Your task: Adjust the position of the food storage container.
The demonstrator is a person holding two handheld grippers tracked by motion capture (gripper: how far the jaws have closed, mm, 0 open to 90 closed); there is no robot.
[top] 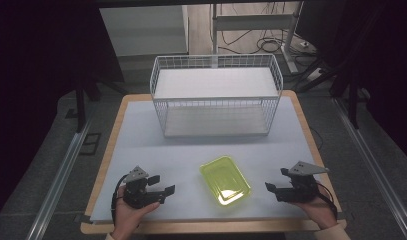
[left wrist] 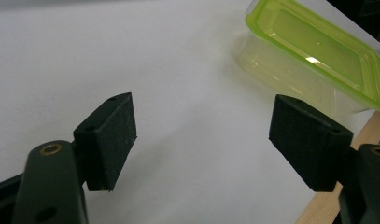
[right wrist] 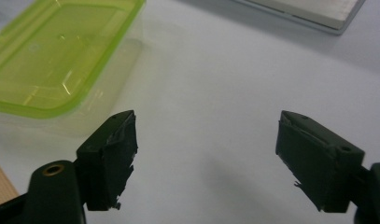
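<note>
While both of my tongs sit low at the bottom of the high view, nothing has been picked up yet. My left tongs rest at the lower left, my right tongs at the lower right, and the box lies on the counter between them, just below the middle of the frame and apart from both. Each pair stands with its jaws wide apart and empty; in the left gripper view I see bare white surface between the two black pads, and the same in the right gripper view, where the pad facing looks frayed at its lower edge.

As I judge it, the work is at its very start: the box has not been gripped, and the wire basket at the upper middle of the high view holds nothing that I can see. If the box is meant for that basket, the whole grasp, lift and placing are left to do.

The box is a shallow rectangular container with clear walls and a bright yellow-green lid that looks seated all round. It sits at an angle to the counter's edge. The lid is glossy and catches a glint of light. I cannot tell whether anything is inside.
</note>
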